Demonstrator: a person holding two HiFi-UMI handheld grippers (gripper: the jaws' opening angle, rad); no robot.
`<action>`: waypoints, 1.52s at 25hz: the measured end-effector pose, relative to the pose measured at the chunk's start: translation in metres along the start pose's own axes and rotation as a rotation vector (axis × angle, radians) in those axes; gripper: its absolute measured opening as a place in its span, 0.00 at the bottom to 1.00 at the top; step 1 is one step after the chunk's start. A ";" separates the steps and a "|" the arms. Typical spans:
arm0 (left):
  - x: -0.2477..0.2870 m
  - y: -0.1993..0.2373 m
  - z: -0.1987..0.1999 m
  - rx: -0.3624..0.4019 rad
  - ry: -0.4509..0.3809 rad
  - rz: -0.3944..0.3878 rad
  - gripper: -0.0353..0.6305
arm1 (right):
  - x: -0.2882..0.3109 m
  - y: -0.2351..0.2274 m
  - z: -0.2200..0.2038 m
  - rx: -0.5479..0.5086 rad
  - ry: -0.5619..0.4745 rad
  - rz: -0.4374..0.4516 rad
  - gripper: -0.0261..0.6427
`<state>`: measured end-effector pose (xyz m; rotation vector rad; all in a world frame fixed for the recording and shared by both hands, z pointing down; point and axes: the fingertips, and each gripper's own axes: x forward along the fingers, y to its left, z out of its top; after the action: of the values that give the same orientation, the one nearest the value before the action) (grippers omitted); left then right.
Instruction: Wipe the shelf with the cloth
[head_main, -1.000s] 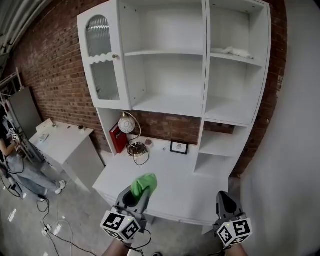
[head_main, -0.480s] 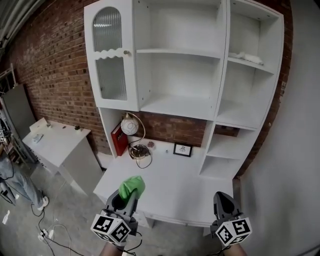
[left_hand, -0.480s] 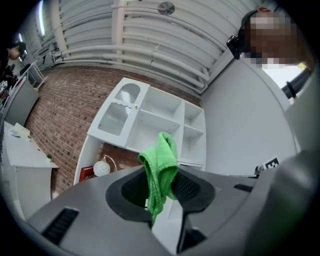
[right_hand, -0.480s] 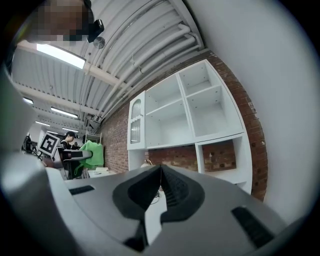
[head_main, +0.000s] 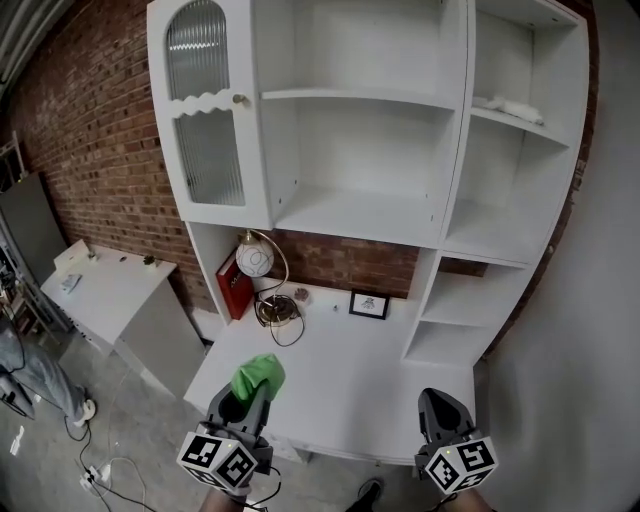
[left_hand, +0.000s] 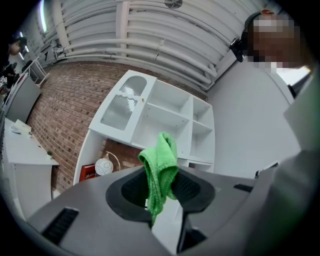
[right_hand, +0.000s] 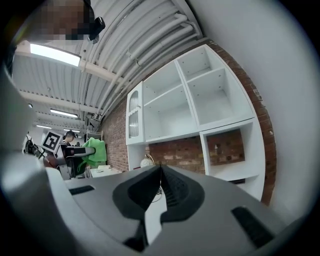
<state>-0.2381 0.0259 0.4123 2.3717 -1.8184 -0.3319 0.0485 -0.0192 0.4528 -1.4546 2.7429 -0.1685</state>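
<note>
Left gripper (head_main: 243, 403) fingers (left_hand: 129, 192) tight on cloth (head_main: 259, 376), right gripper (head_main: 436, 402) fingers together, by desk (head_main: 340, 380) edge

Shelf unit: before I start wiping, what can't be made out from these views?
Shelf unit: top cut off by the head view's upper edge; any dust is too fine to see.
White object on the upper right shelf: too small in the head view to identify.
Green cloth: the part pinched in the left gripper is hidden by its jaws.

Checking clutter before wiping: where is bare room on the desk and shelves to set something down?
Bare: desk in front of the picture frame; the wide middle shelf. Crowded: desk's back left corner with lamp, red book, cables.
</note>
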 end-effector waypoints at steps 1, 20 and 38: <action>0.008 0.002 0.002 0.007 -0.003 0.005 0.23 | 0.010 -0.004 -0.001 0.007 0.000 0.010 0.04; 0.186 0.012 0.092 0.224 -0.111 0.052 0.23 | 0.132 -0.091 0.005 0.062 0.008 0.116 0.04; 0.386 0.026 0.176 0.926 0.127 0.094 0.24 | 0.156 -0.107 0.025 0.085 -0.060 -0.049 0.04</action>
<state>-0.2119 -0.3482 0.2128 2.6769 -2.3295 0.8361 0.0511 -0.2099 0.4431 -1.4802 2.6209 -0.2359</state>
